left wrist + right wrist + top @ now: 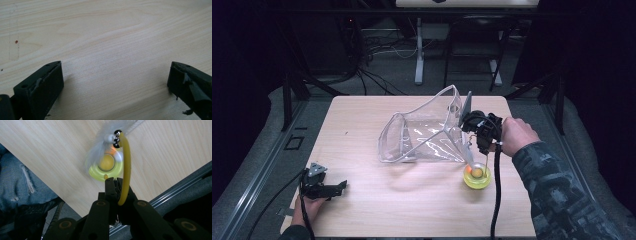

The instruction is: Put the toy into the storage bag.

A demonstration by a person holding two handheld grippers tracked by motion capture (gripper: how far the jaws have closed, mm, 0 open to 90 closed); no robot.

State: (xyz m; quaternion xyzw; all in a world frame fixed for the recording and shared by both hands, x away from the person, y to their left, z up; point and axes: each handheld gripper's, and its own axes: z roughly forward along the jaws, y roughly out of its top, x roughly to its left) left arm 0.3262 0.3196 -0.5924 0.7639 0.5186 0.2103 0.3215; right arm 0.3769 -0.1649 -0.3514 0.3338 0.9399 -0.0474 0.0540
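Black jaws of the right gripper [117, 192] are squeezed tight on a thin yellow wand [126, 167], which bends up and away from them in a curve. At the far tip of the wand sits a small shiny clip [116, 138] with a fluffy white feather [100, 150] hanging from it; the feather looks blurry, so it may be swinging. Just past the feather, under the wand, a round yellow toy [105, 170] with an orange ball in its middle rests on the wooden table [50, 150]. From above, that toy [477, 176] sits right below the right gripper [482, 131], and a big see-through plastic bag [427, 132] stands open beside the gripper. Far across the table, the left gripper [323, 184] lies low with its jaws spread wide and nothing between them, with bare wood [112, 37] in front. I think the wand is very light and bendy, so it will wobble and spring. Holding it low near the stiff end, as now, seems best. The feather is soft and could tear, so it should not be pinched.
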